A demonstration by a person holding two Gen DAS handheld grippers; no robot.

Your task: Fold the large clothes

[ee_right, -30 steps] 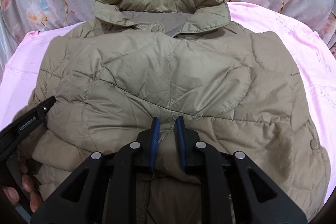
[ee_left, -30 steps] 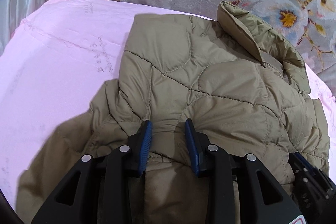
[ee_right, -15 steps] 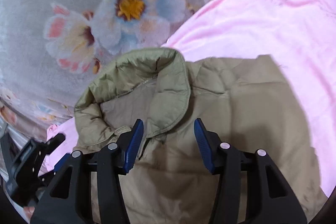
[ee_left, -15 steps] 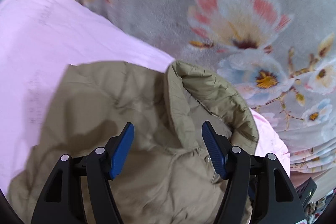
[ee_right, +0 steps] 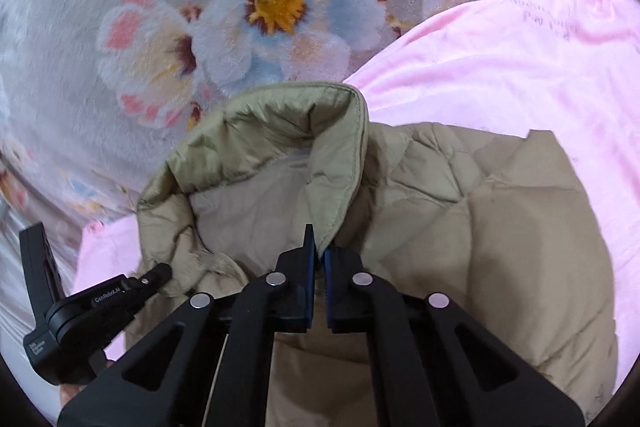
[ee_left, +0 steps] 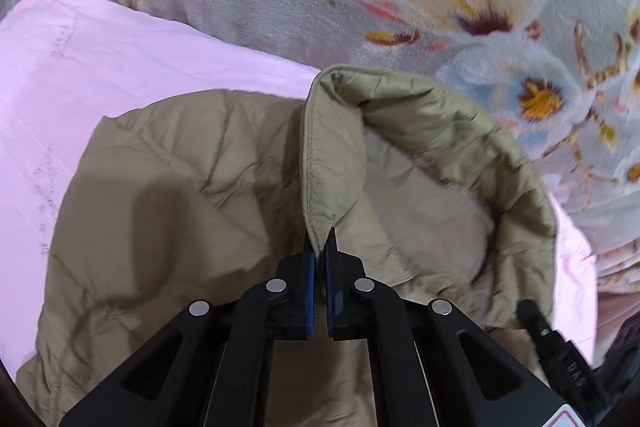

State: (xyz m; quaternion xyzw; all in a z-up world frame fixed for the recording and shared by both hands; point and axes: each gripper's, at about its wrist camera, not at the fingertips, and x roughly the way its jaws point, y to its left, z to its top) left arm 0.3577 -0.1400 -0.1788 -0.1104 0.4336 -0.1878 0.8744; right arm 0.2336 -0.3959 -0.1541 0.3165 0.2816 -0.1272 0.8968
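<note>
— Lying on the pink sheet, the jacket is getting pinched?
— Yes; both grippers have just been closing, now clamping the collar corners, readying another fold.

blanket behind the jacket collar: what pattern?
Grey floral blanket, printed with large white, pink and blue blossoms on brown branches. Clearest in the right wrist view.

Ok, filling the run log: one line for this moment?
left gripper: shut on collar | right gripper: shut on collar | jacket: on pink sheet
</note>
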